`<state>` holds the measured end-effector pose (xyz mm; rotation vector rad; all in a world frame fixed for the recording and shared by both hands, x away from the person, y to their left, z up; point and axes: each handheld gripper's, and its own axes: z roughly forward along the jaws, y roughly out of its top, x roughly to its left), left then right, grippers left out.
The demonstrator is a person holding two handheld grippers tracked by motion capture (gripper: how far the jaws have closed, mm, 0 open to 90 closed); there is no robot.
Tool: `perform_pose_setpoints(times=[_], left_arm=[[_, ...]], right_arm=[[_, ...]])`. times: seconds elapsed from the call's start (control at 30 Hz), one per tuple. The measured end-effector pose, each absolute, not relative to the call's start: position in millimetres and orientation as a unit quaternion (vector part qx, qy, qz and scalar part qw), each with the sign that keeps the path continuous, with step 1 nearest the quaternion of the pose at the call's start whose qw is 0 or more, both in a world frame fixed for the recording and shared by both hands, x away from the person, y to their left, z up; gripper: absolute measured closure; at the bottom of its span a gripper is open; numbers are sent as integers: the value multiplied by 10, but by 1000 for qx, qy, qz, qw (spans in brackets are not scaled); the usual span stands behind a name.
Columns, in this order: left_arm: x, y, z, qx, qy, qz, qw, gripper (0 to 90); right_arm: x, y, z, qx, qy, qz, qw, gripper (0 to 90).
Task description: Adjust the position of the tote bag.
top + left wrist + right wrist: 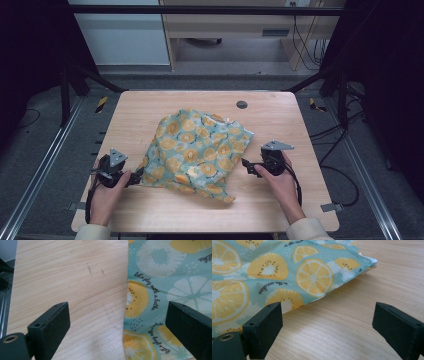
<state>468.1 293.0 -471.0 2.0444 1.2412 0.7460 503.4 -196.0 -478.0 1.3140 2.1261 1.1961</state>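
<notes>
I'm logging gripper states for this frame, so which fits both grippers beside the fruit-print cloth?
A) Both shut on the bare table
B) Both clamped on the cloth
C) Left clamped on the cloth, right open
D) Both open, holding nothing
D: in each gripper view the black jaws stand wide apart, the left gripper straddling the edge of the cloth, the right gripper over bare table.

cream sleeves (92,232), black grippers (136,177) with grey triangular plates (118,157).
</notes>
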Motion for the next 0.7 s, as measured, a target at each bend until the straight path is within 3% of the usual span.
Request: perform_pose_setpoints(times=[0.4,0.7], left_arm=[[4670,2932,-4727,777,471,283,308,58],[4674,2920,-4734,781,466,285,301,59]], right_arm=[[5089,-1984,-4698,469,751,430,174,121],[5509,-1966,-4495,473,762,406,175,111]])
